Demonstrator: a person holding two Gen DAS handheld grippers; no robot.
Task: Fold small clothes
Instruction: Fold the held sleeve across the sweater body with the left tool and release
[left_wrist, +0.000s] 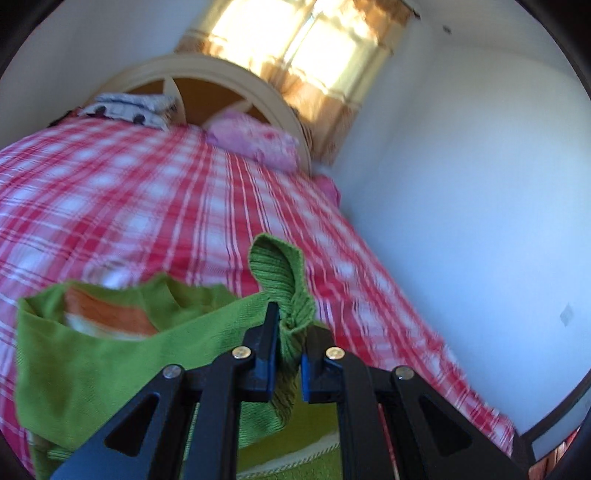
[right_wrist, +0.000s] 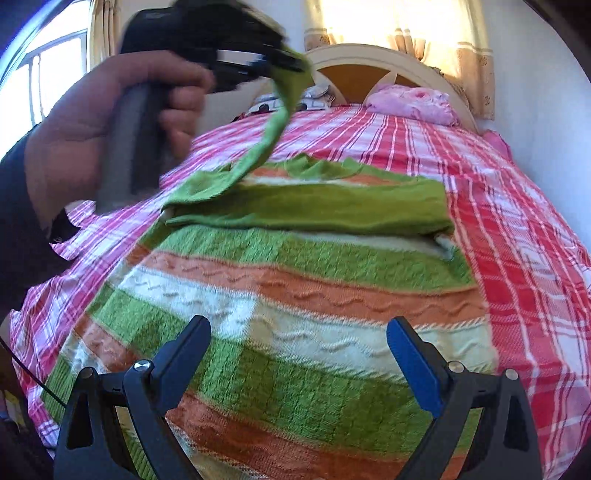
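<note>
**Left tongs lift the sweater's green sleeve; right tongs hang open over the hem**

A small striped sweater (right_wrist: 295, 288) lies flat on the bed (right_wrist: 517, 229), on its red-and-white checked cover. Its bands of green, orange and cream run across the bed, so the garment's long axis runs along the bed: hem nearest the right wrist camera, neck end towards the headboard (right_wrist: 354, 55). One plain green sleeve (right_wrist: 314, 206) lies folded crosswise over the upper body, reaching towards the right side of the bed.

The left tongs (left_wrist: 290, 332) are closed on the ribbed cuff (left_wrist: 280, 269) of the other sleeve, the knit bunched between the two fingers and a loop of rib standing up past the tips. In the right wrist view the left hand (right_wrist: 110, 110) holds these tongs above the bed, and the held sleeve (right_wrist: 273, 129) hangs from them in a slanted strip down to the sweater's left shoulder. This area is blurred.

The right tongs (right_wrist: 299, 347) are spread wide and grip nothing; they sit over the lower stripes of the sweater. Whether the tips touch the knit cannot be told.

A pink pillow (right_wrist: 413, 101) lies at the headboard, with a patterned pillow (left_wrist: 129, 109) beside it. A curtained window (left_wrist: 314, 48) glows behind.
</note>
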